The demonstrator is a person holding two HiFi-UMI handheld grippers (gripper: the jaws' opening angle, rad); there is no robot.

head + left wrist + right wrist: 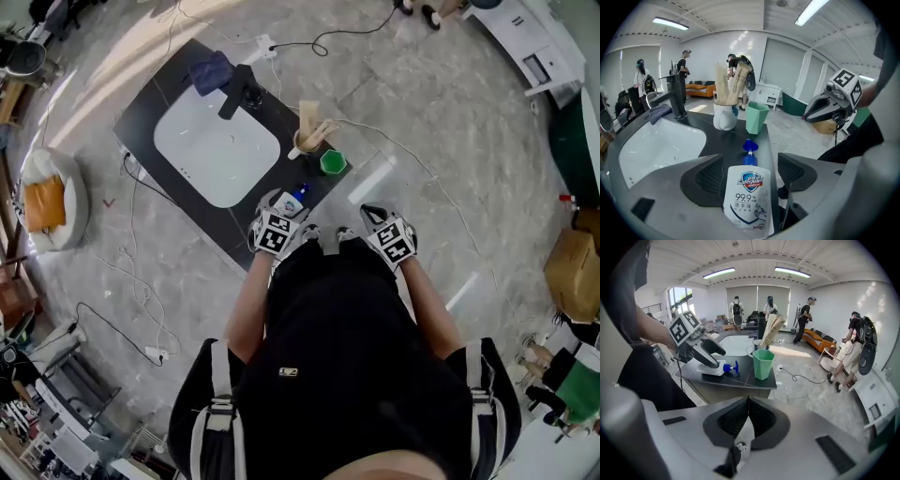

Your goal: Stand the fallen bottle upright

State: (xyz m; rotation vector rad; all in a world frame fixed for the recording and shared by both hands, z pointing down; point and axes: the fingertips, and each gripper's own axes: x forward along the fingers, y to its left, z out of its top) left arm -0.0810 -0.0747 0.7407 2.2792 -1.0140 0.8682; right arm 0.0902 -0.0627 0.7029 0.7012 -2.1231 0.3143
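Left gripper view: left gripper [751, 171] angled down, jaws astride fallen bottle [749, 202].

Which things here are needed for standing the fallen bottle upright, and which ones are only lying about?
For the job: white plastic soap bottle with blue pump, lying on its side; left gripper, open, jaws either side of it.
Lying about: green plastic cup; white mug of wooden sticks; black tap; blue cloth; white sink basin.
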